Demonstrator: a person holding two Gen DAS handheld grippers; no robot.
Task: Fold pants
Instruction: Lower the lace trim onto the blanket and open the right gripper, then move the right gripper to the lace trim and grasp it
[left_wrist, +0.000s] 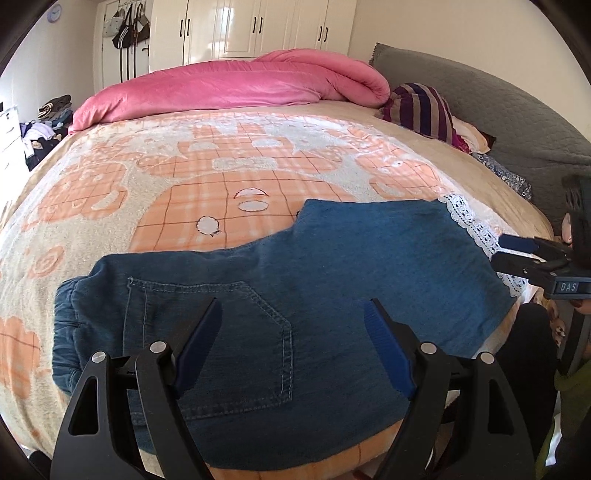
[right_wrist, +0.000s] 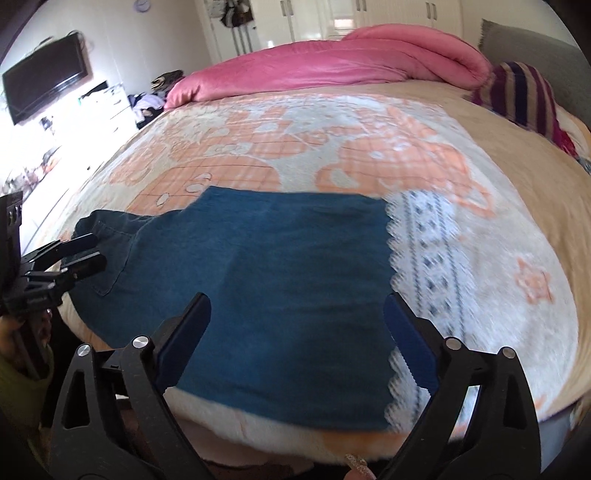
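Bed blanket (left_wrist: 221, 177) wide beyond pants (left_wrist: 332, 258); left gripper (left_wrist: 293, 321), right gripper (right_wrist: 297, 314) spread above near edge.

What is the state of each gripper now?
Left gripper: open, holding nothing, above the pants.
Right gripper: open, holding nothing.

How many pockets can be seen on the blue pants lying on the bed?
1. The stitched back pocket is on the waist half of the pants, just ahead of the open left tongs. Others may be hidden underneath.
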